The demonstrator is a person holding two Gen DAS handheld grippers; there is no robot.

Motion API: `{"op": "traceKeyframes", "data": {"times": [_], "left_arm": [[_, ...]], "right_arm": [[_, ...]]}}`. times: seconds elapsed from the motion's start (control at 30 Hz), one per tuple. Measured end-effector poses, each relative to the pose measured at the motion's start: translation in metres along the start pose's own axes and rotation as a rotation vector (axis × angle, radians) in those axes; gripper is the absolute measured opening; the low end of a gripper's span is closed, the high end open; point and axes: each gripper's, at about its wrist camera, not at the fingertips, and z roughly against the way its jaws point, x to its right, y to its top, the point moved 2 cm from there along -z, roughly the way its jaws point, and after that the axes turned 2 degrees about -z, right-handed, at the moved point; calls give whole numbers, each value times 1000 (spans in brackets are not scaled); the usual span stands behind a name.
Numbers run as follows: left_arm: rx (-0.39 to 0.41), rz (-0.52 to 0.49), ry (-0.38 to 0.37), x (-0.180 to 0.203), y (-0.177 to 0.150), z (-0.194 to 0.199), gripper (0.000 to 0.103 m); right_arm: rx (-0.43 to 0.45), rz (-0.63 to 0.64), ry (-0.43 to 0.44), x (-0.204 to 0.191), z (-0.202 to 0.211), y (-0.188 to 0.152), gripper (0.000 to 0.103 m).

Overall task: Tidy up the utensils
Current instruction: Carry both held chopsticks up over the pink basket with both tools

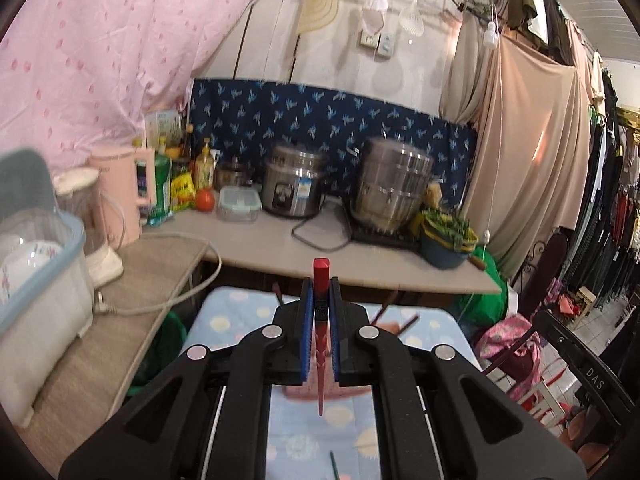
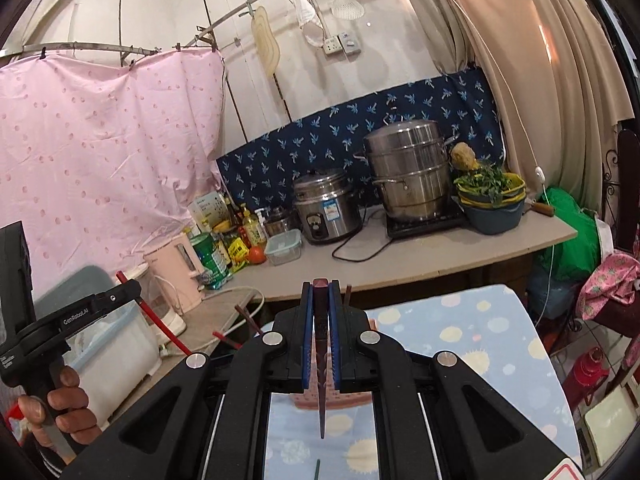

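A long grey worktop (image 1: 360,256) is running along the far wall, carrying a tall stacked steel steamer pot (image 1: 390,184) on the right and a rounded steel rice cooker (image 1: 291,186) near the middle. Nearer, a pale blue cloth with round pastel spots (image 2: 472,344) is covering a lower surface beneath both tools. The left hand-held gripper (image 1: 321,300) is clamping its blue-padded jaws together on a bright red square-ended chopstick (image 1: 321,276), which is sticking up past the fingertips and tapering down toward the camera. The right hand-held gripper (image 2: 321,300) is pinching a dark maroon chopstick (image 2: 321,320) the same way. More dark chopsticks (image 1: 408,325) are lying on the cloth just beyond the left tool.
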Motion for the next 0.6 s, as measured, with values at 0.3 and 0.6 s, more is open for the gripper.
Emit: {"op": "traceKeyframes", "data": {"times": [0.3, 0.6], "left_arm": [[84, -18, 28, 5, 48, -34, 7], [17, -11, 33, -3, 31, -89, 7]], "right_arm": [[55, -83, 25, 4, -49, 49, 7], [-19, -110, 12, 20, -111, 27, 7]]}}
